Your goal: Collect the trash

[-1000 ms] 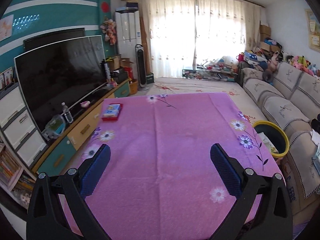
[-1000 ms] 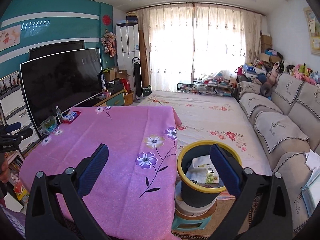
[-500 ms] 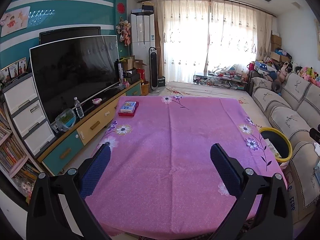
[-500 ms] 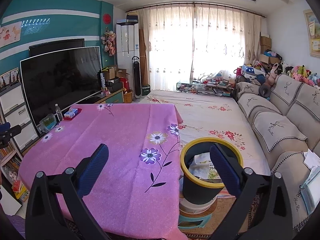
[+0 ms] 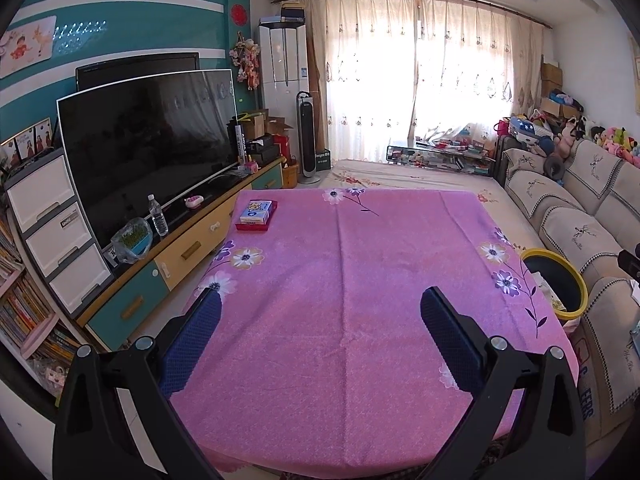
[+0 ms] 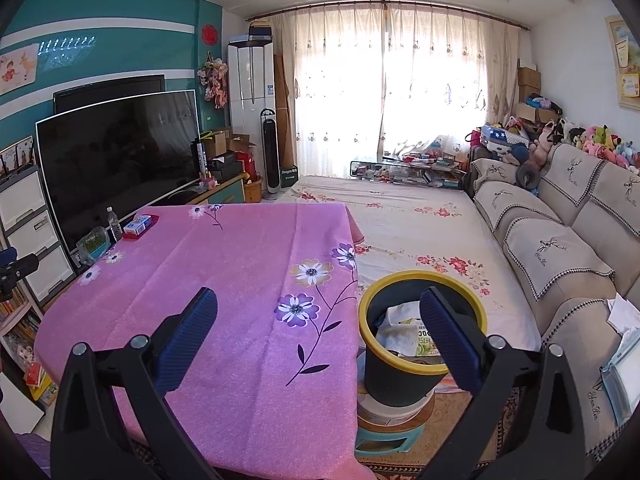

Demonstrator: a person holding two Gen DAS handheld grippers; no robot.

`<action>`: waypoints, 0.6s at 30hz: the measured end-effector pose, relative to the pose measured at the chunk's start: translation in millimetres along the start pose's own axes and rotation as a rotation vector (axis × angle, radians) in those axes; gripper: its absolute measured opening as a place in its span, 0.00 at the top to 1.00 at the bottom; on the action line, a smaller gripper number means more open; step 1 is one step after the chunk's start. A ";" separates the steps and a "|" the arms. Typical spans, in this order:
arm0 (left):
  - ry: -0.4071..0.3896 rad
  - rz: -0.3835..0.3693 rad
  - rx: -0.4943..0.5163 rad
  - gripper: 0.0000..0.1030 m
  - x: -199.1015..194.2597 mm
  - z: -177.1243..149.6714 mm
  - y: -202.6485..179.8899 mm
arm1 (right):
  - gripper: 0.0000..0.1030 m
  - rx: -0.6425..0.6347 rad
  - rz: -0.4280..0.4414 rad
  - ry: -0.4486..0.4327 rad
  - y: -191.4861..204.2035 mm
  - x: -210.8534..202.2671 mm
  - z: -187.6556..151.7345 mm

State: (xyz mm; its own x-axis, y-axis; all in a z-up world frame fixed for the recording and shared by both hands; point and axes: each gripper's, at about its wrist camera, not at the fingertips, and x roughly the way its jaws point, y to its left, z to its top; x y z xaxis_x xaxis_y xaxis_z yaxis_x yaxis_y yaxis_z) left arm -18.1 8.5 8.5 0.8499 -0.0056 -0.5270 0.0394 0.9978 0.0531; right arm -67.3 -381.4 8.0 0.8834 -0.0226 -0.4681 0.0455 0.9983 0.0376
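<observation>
A black bin with a yellow rim stands beside the table's right edge and holds crumpled white paper and a printed wrapper; the same bin shows at the right of the left wrist view. The table wears a pink flowered cloth. A small blue-and-white box on a red tray lies at its far left corner. My left gripper hangs open above the near part of the cloth, holding nothing. My right gripper is open too, between the table's right edge and the bin.
A large television on a low cabinet with a water bottle runs along the left. A beige sofa lines the right wall. A floral mat covers the floor beyond the table. The bin rests on a small stool.
Both cameras have pulled back and risen, so more of the table and room shows. Both grippers stay open and hold nothing.
</observation>
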 end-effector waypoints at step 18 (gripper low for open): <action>-0.002 -0.007 0.006 0.05 2.7 -1.2 -2.3 | 0.06 0.002 0.003 -0.001 -1.2 1.2 0.2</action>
State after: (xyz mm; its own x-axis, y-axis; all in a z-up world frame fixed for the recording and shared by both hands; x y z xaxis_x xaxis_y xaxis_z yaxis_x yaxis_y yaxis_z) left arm -16.4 6.3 6.0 0.8505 -0.0125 -0.5258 0.0482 0.9974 0.0543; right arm -66.2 -382.6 7.6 0.8840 -0.0199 -0.4671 0.0440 0.9982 0.0406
